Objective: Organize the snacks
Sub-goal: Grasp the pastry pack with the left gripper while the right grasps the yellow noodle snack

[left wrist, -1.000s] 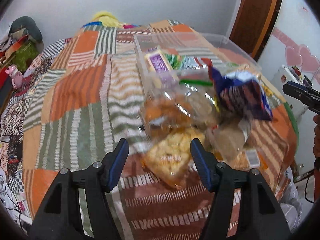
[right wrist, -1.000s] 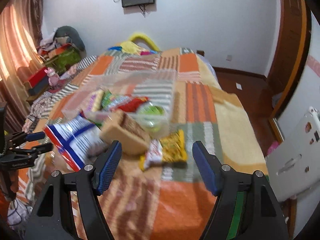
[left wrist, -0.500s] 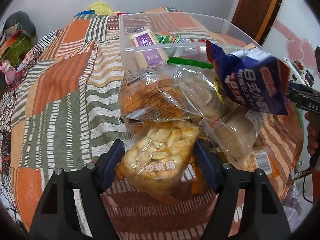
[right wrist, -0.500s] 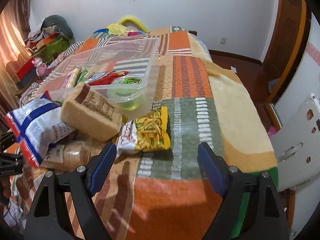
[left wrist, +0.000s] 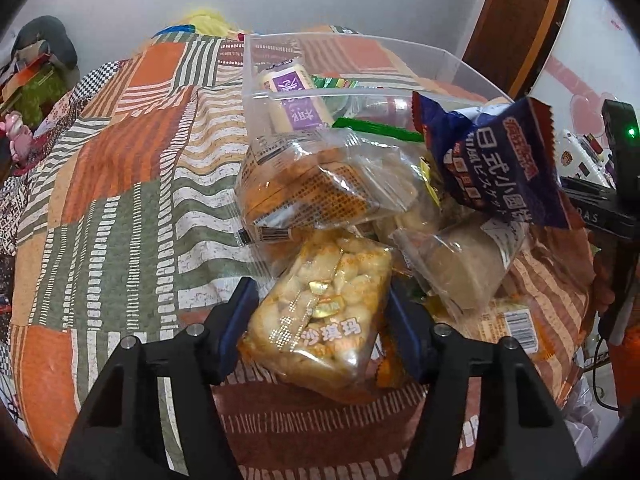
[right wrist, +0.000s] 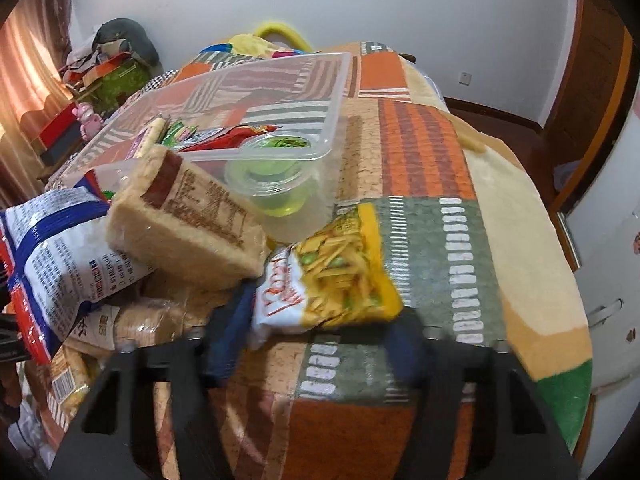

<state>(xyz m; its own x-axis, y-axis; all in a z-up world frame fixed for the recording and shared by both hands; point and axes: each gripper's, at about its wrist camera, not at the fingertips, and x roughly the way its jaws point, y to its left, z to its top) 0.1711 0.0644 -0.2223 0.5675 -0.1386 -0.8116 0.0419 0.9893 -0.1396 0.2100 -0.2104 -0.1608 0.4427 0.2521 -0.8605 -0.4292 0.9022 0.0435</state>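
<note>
A pile of snack packs lies on the patchwork bed in front of a clear plastic bin (left wrist: pixel 360 52). My left gripper (left wrist: pixel 320 320) has its jaws on both sides of a clear pack of puffed yellow snacks (left wrist: pixel 324 312), touching its sides. Behind it are an orange-printed pack (left wrist: pixel 316 196), a dark blue bag (left wrist: pixel 500 160) and a beige cake pack (left wrist: pixel 464 264). My right gripper (right wrist: pixel 316 340) is open around the near end of a yellow bag of fried sticks (right wrist: pixel 336 276), motion-blurred. The bin (right wrist: pixel 256 92) holds a few snacks and a green jelly cup (right wrist: pixel 272 184).
A beige block pack (right wrist: pixel 188 220) and a white and blue bag (right wrist: pixel 60 248) lean on the pile. The bed edge drops off at the right (right wrist: pixel 560 320). Clutter and a pink toy (right wrist: pixel 90 120) sit on the far left. A wooden door (left wrist: pixel 516 20) stands beyond the bin.
Both grippers moved forward and down to the pile. The left jaws closed in around the puffed snack pack. The right jaws came around the yellow bag.
</note>
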